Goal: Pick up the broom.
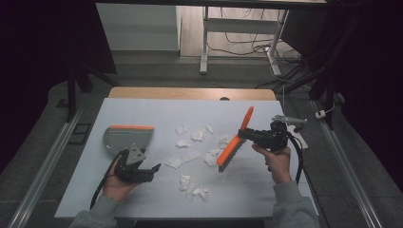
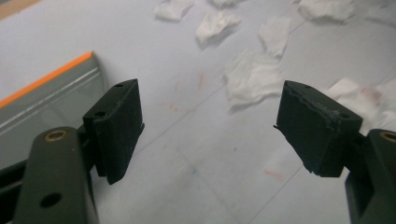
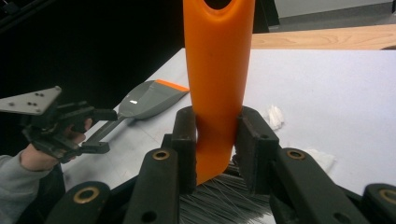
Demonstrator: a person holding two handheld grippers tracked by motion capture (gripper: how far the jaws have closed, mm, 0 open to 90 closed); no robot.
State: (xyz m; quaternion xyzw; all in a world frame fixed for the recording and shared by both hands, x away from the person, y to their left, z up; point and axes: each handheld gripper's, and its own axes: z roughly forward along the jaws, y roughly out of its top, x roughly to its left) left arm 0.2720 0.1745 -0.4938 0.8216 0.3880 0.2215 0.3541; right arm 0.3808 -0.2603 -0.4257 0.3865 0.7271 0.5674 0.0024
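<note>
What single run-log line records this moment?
right tongs: shut on brush | left tongs: open, beside dustpan | paper scraps: scattered on table

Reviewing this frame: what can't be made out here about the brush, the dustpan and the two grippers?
- Brush: in the right gripper view the top edge cuts off its handle end, and the right gripper hides most of the bristles.
- Dustpan: the left gripper view's edge and a jaw hide most of it; in the high view the left gripper covers its handle.
- Paper scraps: too small in the high view to count reliably.
</note>
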